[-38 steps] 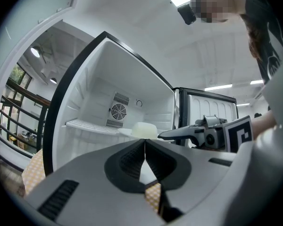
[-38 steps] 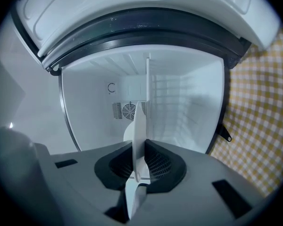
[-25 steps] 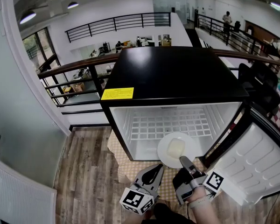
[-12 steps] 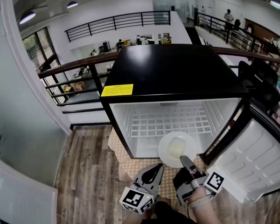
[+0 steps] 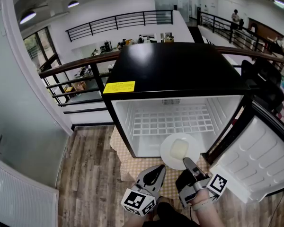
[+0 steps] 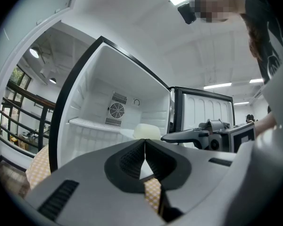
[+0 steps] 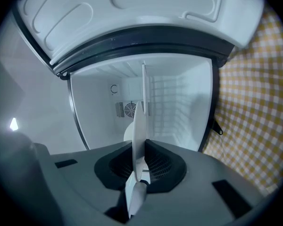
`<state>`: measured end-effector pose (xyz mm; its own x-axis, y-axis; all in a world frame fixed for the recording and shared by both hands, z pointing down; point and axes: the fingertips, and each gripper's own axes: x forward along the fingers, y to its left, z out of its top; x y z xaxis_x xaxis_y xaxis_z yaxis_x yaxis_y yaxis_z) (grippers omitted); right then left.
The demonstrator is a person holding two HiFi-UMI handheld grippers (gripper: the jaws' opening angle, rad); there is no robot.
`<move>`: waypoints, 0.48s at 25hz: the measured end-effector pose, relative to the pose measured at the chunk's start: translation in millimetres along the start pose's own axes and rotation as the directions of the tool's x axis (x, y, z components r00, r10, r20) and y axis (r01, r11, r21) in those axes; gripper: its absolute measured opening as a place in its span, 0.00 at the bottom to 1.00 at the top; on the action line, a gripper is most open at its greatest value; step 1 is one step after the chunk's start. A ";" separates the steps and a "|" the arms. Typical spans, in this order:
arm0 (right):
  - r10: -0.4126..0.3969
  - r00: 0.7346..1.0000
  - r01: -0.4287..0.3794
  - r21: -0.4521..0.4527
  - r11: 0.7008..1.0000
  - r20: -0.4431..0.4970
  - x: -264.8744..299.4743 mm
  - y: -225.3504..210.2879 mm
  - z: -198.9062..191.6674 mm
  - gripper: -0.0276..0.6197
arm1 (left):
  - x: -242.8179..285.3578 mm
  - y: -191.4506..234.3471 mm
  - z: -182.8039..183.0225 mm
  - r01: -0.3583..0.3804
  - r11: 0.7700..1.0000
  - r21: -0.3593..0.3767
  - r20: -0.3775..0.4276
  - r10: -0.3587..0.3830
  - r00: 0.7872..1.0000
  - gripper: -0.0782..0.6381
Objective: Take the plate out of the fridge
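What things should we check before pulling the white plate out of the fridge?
1. Right gripper shut on the round white plate at its rim: ok.
2. Pale yellow block sits mid-plate, away from the edge: ok.
3. White-lined door of the black fridge swung wide open: ok.
4. Left gripper shut, empty, clear of the plate: ok.
5. Plate held level: cannot tell.

I see the plate at the fridge mouth, the door at its three o'clock, right hand-held gripper at six.

Fridge on checked mat, wooden floor
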<state>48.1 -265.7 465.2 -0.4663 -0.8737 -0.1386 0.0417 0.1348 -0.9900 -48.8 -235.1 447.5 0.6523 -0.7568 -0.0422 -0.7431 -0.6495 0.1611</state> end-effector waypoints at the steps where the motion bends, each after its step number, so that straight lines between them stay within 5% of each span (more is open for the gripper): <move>1: 0.002 1.000 -0.002 0.000 1.000 0.000 -4.5 -0.6 -1.6 0.13 | -2.7 -3.1 -1.7 0.000 1.000 0.003 0.000 0.000 1.000 0.12; 12: -0.008 1.000 0.008 0.009 1.000 0.002 -16.3 -9.4 -5.7 0.13 | -10.0 -8.1 -6.2 -0.003 1.000 -0.010 -0.005 0.003 1.000 0.12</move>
<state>50.3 -250.0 476.9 -0.4646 -0.8758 -0.1310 0.0462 0.1238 -0.9912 -48.3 -221.8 452.7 0.6510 -0.7581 -0.0370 -0.7434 -0.6467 0.1709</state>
